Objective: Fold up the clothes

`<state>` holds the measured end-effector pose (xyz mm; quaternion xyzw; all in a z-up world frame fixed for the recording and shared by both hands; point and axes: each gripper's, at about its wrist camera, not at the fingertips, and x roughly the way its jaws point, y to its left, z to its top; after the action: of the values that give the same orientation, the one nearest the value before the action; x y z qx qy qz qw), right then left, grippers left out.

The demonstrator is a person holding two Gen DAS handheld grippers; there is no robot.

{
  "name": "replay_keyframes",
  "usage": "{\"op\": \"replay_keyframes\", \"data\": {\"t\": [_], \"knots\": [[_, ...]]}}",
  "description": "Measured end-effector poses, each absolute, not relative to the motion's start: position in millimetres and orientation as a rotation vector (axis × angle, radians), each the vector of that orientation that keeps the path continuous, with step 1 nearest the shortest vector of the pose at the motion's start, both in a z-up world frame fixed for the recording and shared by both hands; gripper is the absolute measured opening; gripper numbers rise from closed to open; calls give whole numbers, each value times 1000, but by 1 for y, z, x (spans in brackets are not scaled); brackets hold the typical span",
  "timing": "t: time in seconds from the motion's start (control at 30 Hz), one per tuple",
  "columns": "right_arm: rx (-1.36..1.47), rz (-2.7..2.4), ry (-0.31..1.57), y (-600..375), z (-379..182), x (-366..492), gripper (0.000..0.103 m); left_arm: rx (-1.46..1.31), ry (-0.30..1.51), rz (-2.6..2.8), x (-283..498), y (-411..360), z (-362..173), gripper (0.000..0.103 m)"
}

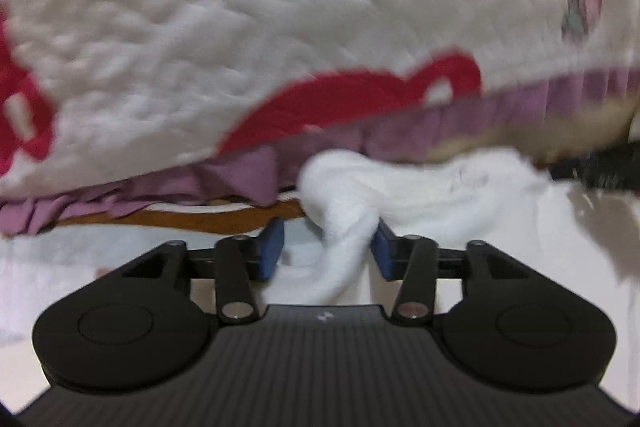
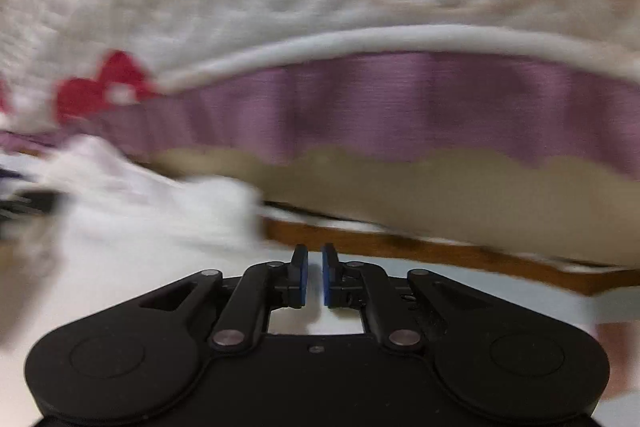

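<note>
The white garment (image 1: 400, 187) lies bunched low in the middle of the left view, a twisted fold of it hanging between the left tongs (image 1: 326, 247), whose pads stand apart and only brush it. The right tongs (image 2: 315, 277) sit together on nothing, with the cloth at centre left. To fold neatly, both should pinch a clean edge, clear of the quilted bedspread (image 2: 200, 7) behind

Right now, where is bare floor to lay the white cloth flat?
Free: the pale floor in front of the right fingers, bordered by the brown bed edge. Also the floor left of the left fingers, below the purple frill. Crowded: the white cloth bunches between the two grippers.
</note>
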<state>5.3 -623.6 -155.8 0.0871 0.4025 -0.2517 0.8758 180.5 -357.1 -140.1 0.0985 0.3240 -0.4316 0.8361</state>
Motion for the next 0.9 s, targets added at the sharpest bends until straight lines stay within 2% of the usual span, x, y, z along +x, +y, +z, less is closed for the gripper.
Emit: {"op": "replay_keyframes", "data": {"t": [0.1, 0.13, 0.17, 0.2, 0.33, 0.4, 0.43, 0.47, 0.6, 0.63, 0.67, 0.7, 0.73, 0.9], "knots": [[189, -619, 795, -635, -145, -23, 15, 149, 665, -889, 180, -312, -124, 56], [224, -615, 769, -639, -140, -37, 26, 142, 670, -874, 181, -297, -122, 57], [250, -618, 747, -643, -137, -52, 42, 139, 685, -857, 185, -283, -122, 57], [265, -637, 727, -647, -135, -68, 48, 136, 703, -836, 188, -266, -125, 57], [429, -624, 718, -669, -143, -121, 50, 96, 797, -682, 202, -196, -147, 57], [468, -580, 722, -668, -147, -133, 54, 60, 836, -623, 210, -166, -155, 57], [474, -558, 723, -666, -149, -136, 61, 44, 854, -590, 212, -153, -160, 57], [461, -543, 734, -663, -153, -136, 67, 30, 868, -562, 214, -141, -164, 57], [281, -524, 847, -646, -172, -115, 68, -7, 899, -477, 213, -99, -174, 57], [222, -522, 874, -643, -178, -112, 68, -11, 897, -465, 211, -91, -175, 57], [183, -513, 859, -641, -182, -111, 49, -11, 890, -456, 209, -84, -175, 57], [176, -499, 831, -639, -181, -114, 20, -7, 879, -446, 207, -77, -173, 57], [163, -521, 825, -639, -177, -113, 6, 3, 868, -433, 204, -71, -172, 57], [-9, -671, 894, -636, -181, -101, 6, -6, 825, -306, 191, -42, -176, 57]]}}
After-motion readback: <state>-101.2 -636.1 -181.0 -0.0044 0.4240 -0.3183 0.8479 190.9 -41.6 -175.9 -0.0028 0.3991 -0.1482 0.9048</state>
